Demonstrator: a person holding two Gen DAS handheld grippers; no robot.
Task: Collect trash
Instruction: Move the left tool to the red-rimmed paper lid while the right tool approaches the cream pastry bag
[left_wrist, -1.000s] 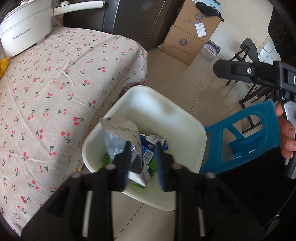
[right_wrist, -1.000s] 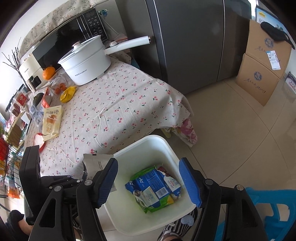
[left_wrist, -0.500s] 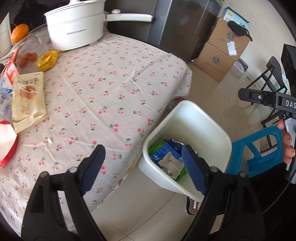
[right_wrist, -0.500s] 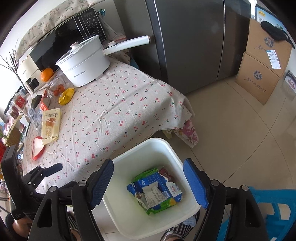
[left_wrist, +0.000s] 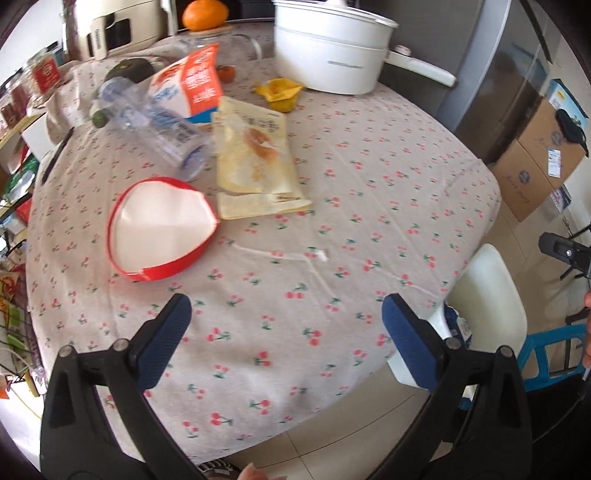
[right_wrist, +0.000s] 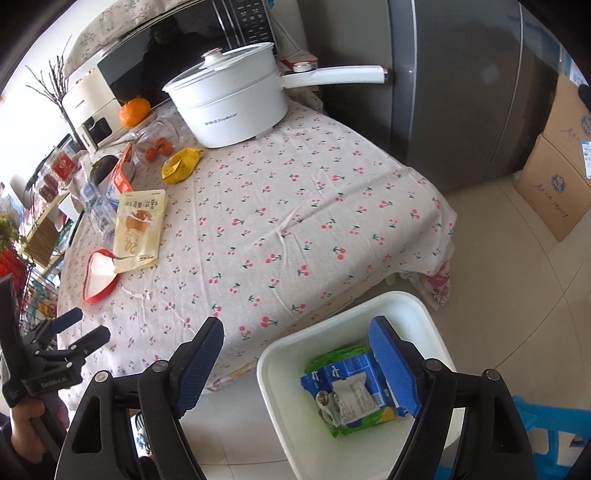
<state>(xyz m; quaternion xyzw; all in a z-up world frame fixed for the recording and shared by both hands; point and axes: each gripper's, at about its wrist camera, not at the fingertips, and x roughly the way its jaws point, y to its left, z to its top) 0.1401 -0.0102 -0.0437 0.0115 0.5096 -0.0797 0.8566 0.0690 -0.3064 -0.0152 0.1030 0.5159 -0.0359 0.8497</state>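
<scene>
The counter (right_wrist: 295, 206), draped in a cherry-print cloth, fills most of both views. Only the right wrist view shows the grey refrigerator (right_wrist: 461, 92) behind it and the dark-fronted oven (right_wrist: 177, 44) in full; the left wrist view catches just slivers of them. A white pot (right_wrist: 229, 107) with a long handle sits at the far end of the counter. On the floor beside the counter's near corner stands the white bin (right_wrist: 406, 306); the right wrist view looks down into it and shows a blue and green wrapper pile (right_wrist: 354, 387) inside, while the left wrist view shows only its rim (left_wrist: 491, 280) past the counter's edge.

The left gripper (left_wrist: 284, 339) hovers over the near edge of the counter with jaws wide apart, holding nothing. The right gripper (right_wrist: 295, 365) is likewise spread and empty, above the bin's near wall.

Trash on the counter reads more clearly from the left wrist: a red heart-shaped box (left_wrist: 159, 229), a yellow snack bag (left_wrist: 255, 155) touching it, a clear plastic bottle (left_wrist: 155, 125) lying down, a red-and-white carton (left_wrist: 188, 85), and a small crumpled yellow wrapper (left_wrist: 280, 92) near the pot.
</scene>
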